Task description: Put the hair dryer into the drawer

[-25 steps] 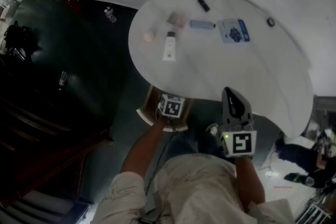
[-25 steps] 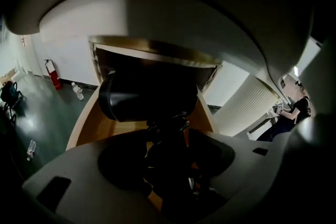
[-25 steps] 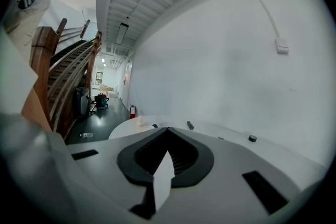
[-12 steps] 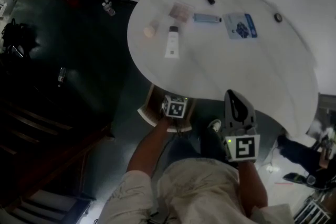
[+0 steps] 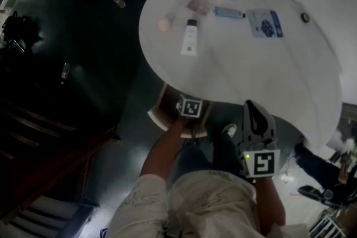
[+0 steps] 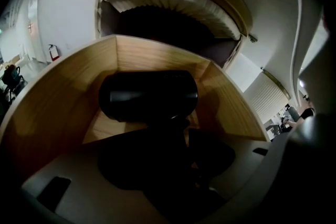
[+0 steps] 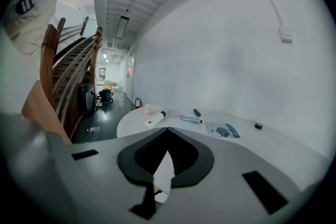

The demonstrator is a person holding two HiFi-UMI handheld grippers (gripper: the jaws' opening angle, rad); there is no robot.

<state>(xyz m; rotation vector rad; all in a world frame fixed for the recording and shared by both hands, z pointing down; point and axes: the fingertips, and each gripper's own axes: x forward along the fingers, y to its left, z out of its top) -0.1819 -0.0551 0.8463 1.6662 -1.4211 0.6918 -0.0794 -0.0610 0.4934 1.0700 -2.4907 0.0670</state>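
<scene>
One drop more: left gripper, clamped on the hair dryer, has sunk into the drawer; right gripper jaws together, empty.

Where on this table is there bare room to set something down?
Free: the near half of the table, between the white tube, the blue packet and the near edge. Crowded: the far side beyond them; the drawer holds the hair dryer.
</scene>
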